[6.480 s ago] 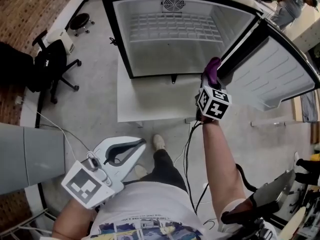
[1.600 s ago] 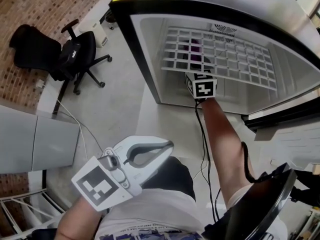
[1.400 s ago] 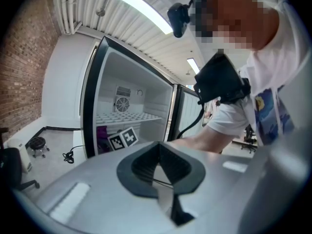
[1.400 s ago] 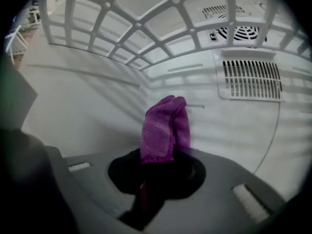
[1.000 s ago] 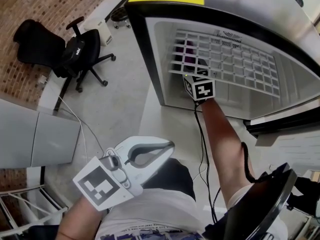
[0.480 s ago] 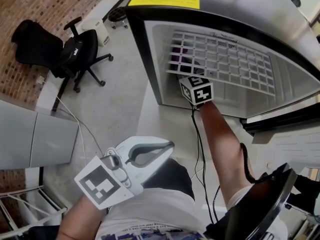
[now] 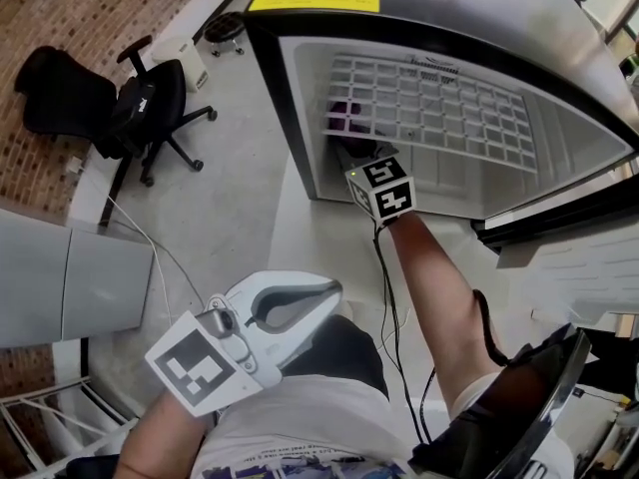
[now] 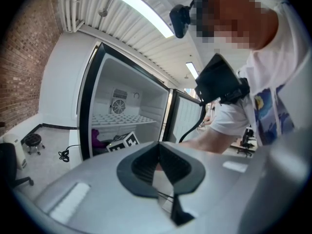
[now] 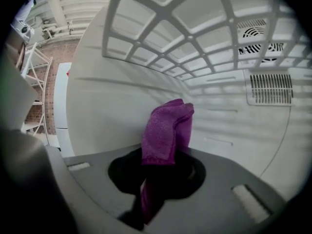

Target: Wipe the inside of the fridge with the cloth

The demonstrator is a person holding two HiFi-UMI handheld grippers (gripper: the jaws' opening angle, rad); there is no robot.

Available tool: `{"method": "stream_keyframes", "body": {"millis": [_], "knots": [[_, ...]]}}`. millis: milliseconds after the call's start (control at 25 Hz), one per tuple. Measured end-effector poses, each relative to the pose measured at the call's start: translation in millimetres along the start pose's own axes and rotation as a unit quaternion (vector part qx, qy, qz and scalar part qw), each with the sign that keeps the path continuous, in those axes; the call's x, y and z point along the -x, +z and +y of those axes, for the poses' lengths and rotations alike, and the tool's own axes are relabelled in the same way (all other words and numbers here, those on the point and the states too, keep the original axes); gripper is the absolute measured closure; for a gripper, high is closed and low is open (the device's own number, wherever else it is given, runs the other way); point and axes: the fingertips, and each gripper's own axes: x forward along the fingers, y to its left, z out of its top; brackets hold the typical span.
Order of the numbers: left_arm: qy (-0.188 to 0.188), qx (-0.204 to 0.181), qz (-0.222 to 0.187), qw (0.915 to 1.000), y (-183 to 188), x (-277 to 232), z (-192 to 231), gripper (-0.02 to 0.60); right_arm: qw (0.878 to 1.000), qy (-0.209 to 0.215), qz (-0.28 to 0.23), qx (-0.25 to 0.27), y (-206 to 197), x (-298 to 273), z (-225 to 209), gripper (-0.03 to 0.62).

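The open fridge (image 7: 300,128) has a white interior and a white wire shelf (image 7: 439,103). My right gripper (image 7: 351,140) reaches in under the shelf near the left inner wall (image 9: 107,106) and is shut on a purple cloth (image 9: 165,128). The cloth (image 7: 345,114) stands up from the jaws, close to that wall; I cannot tell whether it touches. My left gripper (image 7: 332,289) hangs outside the fridge by the person's waist, shut and holding nothing. The left gripper view shows the fridge (image 8: 122,116) from the front, with the cloth (image 8: 97,137) low at its left.
The fridge door (image 7: 574,262) stands open at the right. A black office chair (image 7: 150,108) and a grey cabinet (image 7: 60,277) are at the left, with a cable (image 7: 150,252) across the floor. Vents (image 9: 273,87) sit in the fridge's back wall.
The right gripper has gone from the door's edge into the fridge under the shelf, and in the last second slid left and forward with the cloth. The left gripper has stayed put.
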Motion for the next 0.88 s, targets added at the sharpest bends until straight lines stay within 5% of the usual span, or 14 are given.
{"method": "stream_keyframes", "body": {"millis": [880], "knots": [[-0.025, 0.0, 0.001, 0.9997, -0.3, 31.2, -38.6, 0.575, 1.0, -0.004, 0.027, -0.014, -19.7, 39.2, 51.5, 0.54]]}}
